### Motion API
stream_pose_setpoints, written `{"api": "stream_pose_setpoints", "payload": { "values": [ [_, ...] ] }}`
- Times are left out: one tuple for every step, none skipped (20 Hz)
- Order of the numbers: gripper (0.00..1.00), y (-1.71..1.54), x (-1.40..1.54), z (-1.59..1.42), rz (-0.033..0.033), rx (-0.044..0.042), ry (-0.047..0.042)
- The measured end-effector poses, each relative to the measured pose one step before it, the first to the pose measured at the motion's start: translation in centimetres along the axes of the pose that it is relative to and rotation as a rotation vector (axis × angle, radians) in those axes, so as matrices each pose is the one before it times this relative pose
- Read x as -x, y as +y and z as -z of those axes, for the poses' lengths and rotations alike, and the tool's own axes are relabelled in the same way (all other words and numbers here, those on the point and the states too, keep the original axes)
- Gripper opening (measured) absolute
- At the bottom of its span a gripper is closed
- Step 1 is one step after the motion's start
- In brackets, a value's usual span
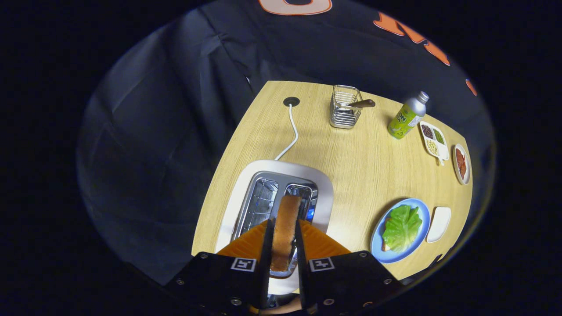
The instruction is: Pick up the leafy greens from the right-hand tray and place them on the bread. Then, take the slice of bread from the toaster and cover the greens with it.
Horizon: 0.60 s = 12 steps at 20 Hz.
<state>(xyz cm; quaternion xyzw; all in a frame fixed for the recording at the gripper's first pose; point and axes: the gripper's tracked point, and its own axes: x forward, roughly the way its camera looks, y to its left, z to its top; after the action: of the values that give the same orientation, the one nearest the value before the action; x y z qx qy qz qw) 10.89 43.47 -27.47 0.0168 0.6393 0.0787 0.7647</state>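
The gripper view looks steeply down from above the toaster, riding close over its slots, with the fingers reaching in from the near side. It faces forward across the worktop; the blue plate lies right of the toaster, the wire basket beyond it near the far edge.

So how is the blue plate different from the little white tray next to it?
The blue plate is round; the white tray is a rounded rectangle. The blue plate carries leafy greens lying on bread, while the white tray is bare. The blue plate looks bigger than the white tray. Both sit on the wooden table, right of the toaster, where the hand-held gripper grips a bread slice.
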Motion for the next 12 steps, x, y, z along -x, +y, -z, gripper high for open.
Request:
{"api": "stream_pose_setpoints", "payload": {
  "values": [
    [0.25,-0.214,0.095,-0.122,0.00784,-0.00508,-0.00317],
    [0.22,-0.088,-0.052,-0.191,0.00137,0.00441,-0.00145],
    [0.18,0.138,0.018,-0.028,-0.00797,0.00368,-0.00086],
    [0.16,-0.015,0.21,0.028,-0.00373,0.00509,-0.00342],
    [0.15,0.082,0.228,-0.074,-0.00761,0.00401,-0.00256],
    [0.15,0.103,0.435,-0.004,-0.01027,0.00006,-0.00335],
    [0.15,-0.113,0.344,-0.159,-0.00209,-0.00417,-0.00991],
    [0.15,-0.021,0.436,-0.252,-0.01027,-0.00375,-0.01031],
    [0.15,0.133,0.455,-0.157,-0.01448,-0.00673,-0.00841],
    [0.15,-0.103,0.699,-0.143,-0.01068,-0.00551,-0.00908],
    [0.15,0.152,0.648,-0.321,-0.01286,-0.01045,-0.01402],
    [0.15,0.107,0.697,-0.276,-0.01696,-0.00878,-0.01207]
  ]
}}
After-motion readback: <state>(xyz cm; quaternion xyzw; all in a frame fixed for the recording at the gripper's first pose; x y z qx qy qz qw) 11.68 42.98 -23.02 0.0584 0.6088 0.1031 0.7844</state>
